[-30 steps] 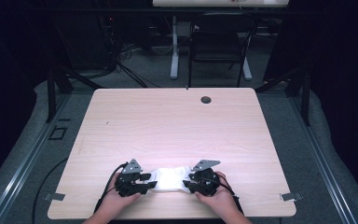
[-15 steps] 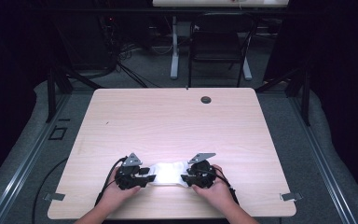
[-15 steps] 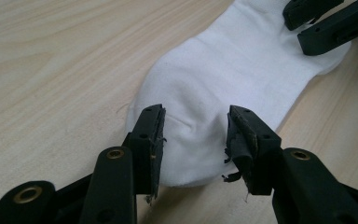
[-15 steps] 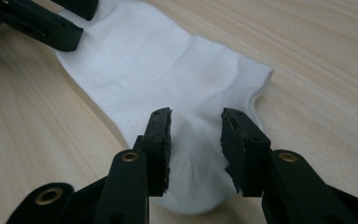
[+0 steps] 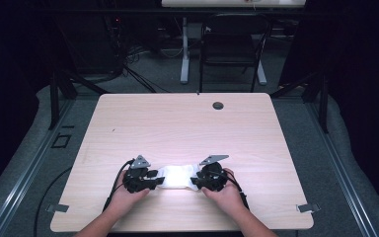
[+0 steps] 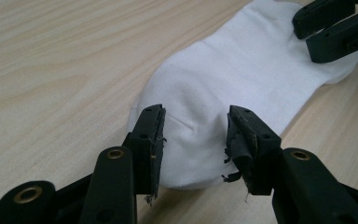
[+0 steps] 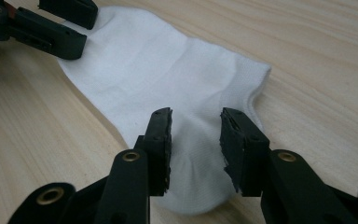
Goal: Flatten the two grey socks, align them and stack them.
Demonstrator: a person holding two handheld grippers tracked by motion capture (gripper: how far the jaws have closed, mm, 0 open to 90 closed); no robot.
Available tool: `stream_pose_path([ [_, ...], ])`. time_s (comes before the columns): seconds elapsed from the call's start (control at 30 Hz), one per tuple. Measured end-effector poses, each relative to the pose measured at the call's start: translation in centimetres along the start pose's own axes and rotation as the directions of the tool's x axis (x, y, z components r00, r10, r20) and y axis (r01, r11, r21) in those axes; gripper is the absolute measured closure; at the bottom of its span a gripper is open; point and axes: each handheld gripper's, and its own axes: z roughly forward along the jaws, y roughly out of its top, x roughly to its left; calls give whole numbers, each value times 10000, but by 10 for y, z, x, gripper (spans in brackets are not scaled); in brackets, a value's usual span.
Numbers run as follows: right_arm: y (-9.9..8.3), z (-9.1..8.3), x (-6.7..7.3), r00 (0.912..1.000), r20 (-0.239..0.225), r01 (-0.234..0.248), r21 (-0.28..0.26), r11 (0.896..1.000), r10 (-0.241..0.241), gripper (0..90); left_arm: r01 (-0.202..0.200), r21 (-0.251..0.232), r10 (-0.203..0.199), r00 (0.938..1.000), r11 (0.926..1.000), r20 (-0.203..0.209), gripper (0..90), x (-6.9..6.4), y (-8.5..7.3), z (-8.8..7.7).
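Two claws are flanking the white sock (image 5: 177, 176) lying flat at the table's (image 5: 187, 128) lower middle: your left claw (image 5: 155, 180) and right claw (image 5: 196, 180) are both standing wide, straddling opposite ends, gripping nothing.

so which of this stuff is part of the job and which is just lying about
In the job:
- sock, flat on the table
- left gripper, open jaws over one end of the sock
- right gripper, open jaws over the other end

Lying about:
- chair beyond the table
- cables on the floor
- round hole in the tabletop
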Motion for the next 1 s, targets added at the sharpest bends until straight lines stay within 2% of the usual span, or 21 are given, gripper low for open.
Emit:
stream_pose_path([
  [0.23,0,0,-1,9999,26,-151,-50,9999,152,633,-13,-19,13,10000,10000,-32,560,0,0,-1],
  [0.3,1,-4,1,9998,38,-190,-274,9994,191,614,-32,-235,28,9998,9997,-183,519,0,1,-5],
  [0.4,1,-13,1,9998,66,-191,-573,9982,195,607,120,-364,-126,9998,9993,-175,494,1,1,-11],
  [0.5,3,-23,0,9993,362,-102,-731,9973,129,600,234,-351,-242,9994,9991,-230,477,2,2,-20],
  [0.6,5,-31,0,9988,469,-108,-844,9964,148,590,264,-411,-274,9993,9988,-240,465,3,3,-26],
  [0.63,5,-37,-1,9982,528,-226,-987,9949,279,571,347,-538,-362,9990,9979,-274,459,4,4,-33],
  [0.8,0,-45,-2,9967,746,-251,-1028,9944,329,538,440,-699,-464,9984,9966,-332,443,5,3,-44],
  [0.9,-6,-50,-3,9951,940,-205,-1131,9934,312,521,556,-809,-591,9974,9952,-415,438,7,-3,-52],
  [1.0,-9,-52,-5,9952,916,-222,-1212,9924,334,522,542,-965,-593,9969,9939,-511,433,8,-8,-55],
])
